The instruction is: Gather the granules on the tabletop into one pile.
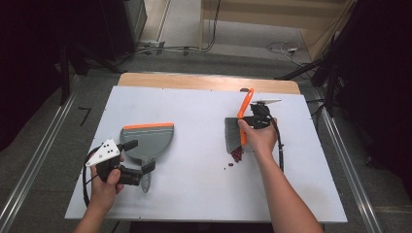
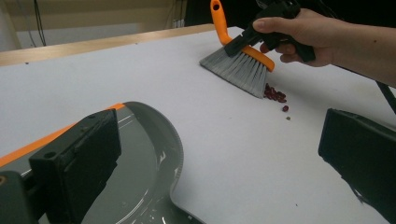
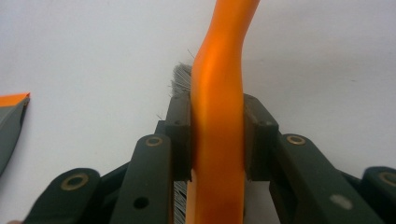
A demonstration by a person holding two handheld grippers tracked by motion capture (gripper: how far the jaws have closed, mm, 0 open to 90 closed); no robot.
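Dustpan left, brush right, beans between, all on the worktop [image 1: 194,194].

Dustpan [image 1: 148,141] lies left of centre, handle toward the person, left gripper [image 1: 138,159] at its handle end, jaws apart either side of it. Brush [image 1: 236,130] is well apart to the right, clamped in the right gripper [image 1: 250,122], bristles down on the worktop. Beans [image 1: 236,155] lie just at the bristles' near edge, a few strays beside them toward the dustpan.

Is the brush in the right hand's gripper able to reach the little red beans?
Probably yes. The right gripper is shut on the brush, whose bristles already sit right beside the red beans on the table, with nothing in between.
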